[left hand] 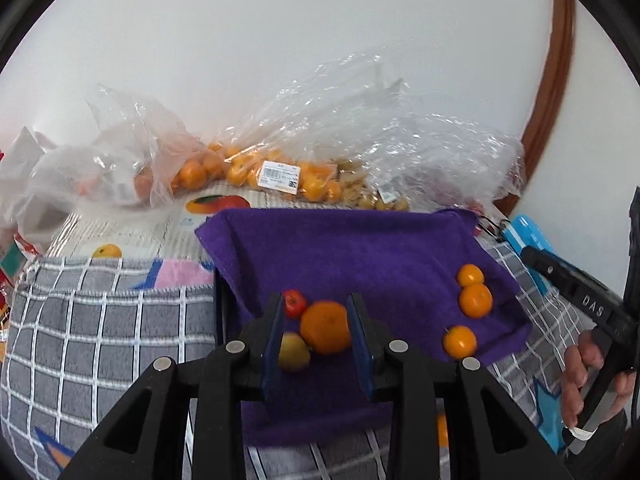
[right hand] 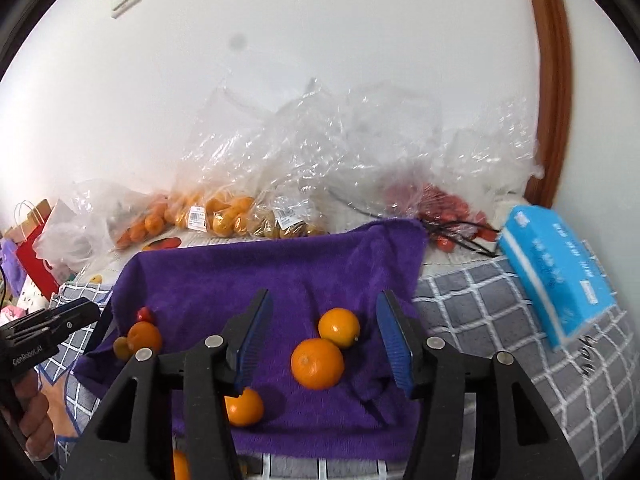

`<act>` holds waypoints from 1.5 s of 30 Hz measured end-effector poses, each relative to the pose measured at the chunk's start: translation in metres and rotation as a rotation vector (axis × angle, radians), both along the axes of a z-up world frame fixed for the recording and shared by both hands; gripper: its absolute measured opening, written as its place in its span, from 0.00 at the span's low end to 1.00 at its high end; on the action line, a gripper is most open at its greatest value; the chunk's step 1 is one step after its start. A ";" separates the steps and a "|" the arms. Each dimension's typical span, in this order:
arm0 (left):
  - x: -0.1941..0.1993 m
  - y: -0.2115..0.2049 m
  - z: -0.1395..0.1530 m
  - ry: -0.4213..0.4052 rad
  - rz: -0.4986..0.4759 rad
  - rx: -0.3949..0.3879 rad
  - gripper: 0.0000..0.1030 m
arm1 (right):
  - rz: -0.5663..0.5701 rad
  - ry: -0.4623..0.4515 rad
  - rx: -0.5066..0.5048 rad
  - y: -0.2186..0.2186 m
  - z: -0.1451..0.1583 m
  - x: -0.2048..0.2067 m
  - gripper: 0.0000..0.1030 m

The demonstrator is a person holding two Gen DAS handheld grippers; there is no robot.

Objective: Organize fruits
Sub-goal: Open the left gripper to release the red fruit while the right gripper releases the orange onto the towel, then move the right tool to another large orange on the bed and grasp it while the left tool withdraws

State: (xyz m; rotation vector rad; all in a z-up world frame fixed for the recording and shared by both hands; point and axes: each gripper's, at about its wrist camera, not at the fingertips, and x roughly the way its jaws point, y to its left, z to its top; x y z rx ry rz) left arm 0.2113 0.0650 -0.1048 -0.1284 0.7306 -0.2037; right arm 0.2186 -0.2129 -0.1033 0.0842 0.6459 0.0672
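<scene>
Purple towel [left hand: 360,252] is carrying the fruit: one orange [left hand: 325,327] is lying between the left gripper [left hand: 316,344] pads, unpinched; two oranges [right hand: 318,363] are lying free inside the spread right gripper [right hand: 324,344].

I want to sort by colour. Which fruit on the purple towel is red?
The small red fruit at the far left of the towel, behind the large orange. The rest are orange or yellowish-green.

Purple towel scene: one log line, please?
left gripper: open, empty | right gripper: open, empty | purple towel: four oranges, red fruit, greenish fruit
</scene>
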 end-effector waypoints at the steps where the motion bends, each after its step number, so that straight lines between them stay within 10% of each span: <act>1: -0.005 0.000 -0.001 0.002 -0.007 -0.005 0.29 | -0.013 -0.013 0.006 -0.001 0.002 -0.009 0.52; 21: -0.070 0.007 -0.035 -0.010 0.016 0.025 0.29 | 0.034 0.148 0.053 -0.005 -0.039 -0.078 0.51; 30: -0.071 0.031 -0.060 0.074 0.052 -0.109 0.29 | 0.126 0.203 0.057 0.010 -0.061 -0.086 0.42; 45: -0.075 0.033 -0.057 0.042 0.073 -0.122 0.29 | 0.236 0.278 0.165 0.017 -0.078 -0.078 0.42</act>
